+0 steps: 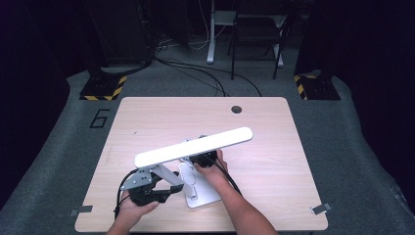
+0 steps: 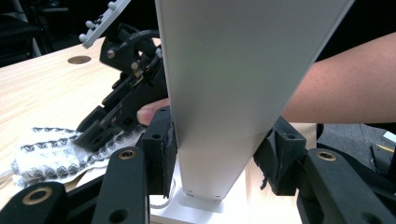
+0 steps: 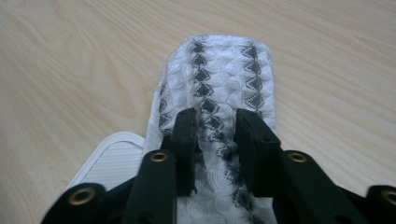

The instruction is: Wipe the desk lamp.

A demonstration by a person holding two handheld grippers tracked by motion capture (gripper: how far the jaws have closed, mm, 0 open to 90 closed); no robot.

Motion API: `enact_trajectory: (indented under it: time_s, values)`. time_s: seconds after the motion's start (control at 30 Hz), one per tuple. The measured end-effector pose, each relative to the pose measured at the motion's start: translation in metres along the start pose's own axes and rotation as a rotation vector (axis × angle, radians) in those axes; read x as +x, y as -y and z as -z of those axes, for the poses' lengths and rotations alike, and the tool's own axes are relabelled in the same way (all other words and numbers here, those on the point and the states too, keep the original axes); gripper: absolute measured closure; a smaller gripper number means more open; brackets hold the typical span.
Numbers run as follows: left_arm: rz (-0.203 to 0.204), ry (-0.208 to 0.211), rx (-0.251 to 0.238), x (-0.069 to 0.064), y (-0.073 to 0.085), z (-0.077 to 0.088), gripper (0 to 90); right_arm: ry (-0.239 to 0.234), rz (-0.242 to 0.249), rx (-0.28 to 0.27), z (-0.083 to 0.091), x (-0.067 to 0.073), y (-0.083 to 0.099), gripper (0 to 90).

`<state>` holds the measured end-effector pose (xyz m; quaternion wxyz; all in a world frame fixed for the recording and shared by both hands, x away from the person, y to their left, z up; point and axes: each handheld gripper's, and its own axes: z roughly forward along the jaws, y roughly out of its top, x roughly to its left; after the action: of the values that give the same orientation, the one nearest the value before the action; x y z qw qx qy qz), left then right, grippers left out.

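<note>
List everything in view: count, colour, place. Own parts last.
Lamp: one, white, long head slanting above its base at the table's near middle.
Cloth: one, white with grey pattern, on the table beside the base.
Table: one, light wood, with a round hole near the far edge.
Floor marking: one, black "6", left of the table.
Left gripper: one, black, jaws clamped on the lamp's arm.
Right gripper: one, black, jaws pinching the cloth.

The lamp arm is standing between the left gripper jaws, above the lamp base. The cloth is lying between the right gripper jaws, stretching ahead on the table, beside the base.
</note>
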<state>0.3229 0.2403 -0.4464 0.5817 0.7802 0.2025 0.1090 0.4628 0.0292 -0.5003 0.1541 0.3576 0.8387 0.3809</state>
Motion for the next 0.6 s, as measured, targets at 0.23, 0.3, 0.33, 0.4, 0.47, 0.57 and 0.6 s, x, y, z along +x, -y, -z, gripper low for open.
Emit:
enact_trajectory:
  time_s: [0.23,0.3,0.33,0.4,0.47,0.57,0.6]
  values:
    - [-0.002,-0.009,-0.011,-0.001,0.0,-0.001,52.6,0.009,-0.026,0.013,-0.005,-0.001,0.0,66.4]
    - [-0.002,-0.005,-0.012,0.0,0.0,-0.001,52.6,0.011,-0.028,0.017,-0.008,0.0,-0.001,69.0]
    - [0.001,-0.004,-0.013,0.0,0.0,-0.001,52.6,0.019,-0.03,0.023,-0.009,0.003,-0.001,71.4]
    - [0.001,-0.003,-0.016,0.0,0.001,-0.001,52.7,0.02,-0.024,0.042,-0.01,0.005,-0.002,74.5]
    - [0.001,-0.004,-0.015,0.0,0.001,-0.001,52.6,0.011,-0.026,0.046,-0.012,0.006,-0.004,76.4]
    - [-0.004,-0.016,-0.005,-0.001,0.0,-0.001,52.7,-0.021,-0.041,0.055,-0.014,0.011,-0.009,78.2]
    - [-0.006,-0.007,-0.002,-0.001,0.0,-0.001,52.7,-0.026,-0.022,0.057,-0.015,0.014,-0.01,78.4]
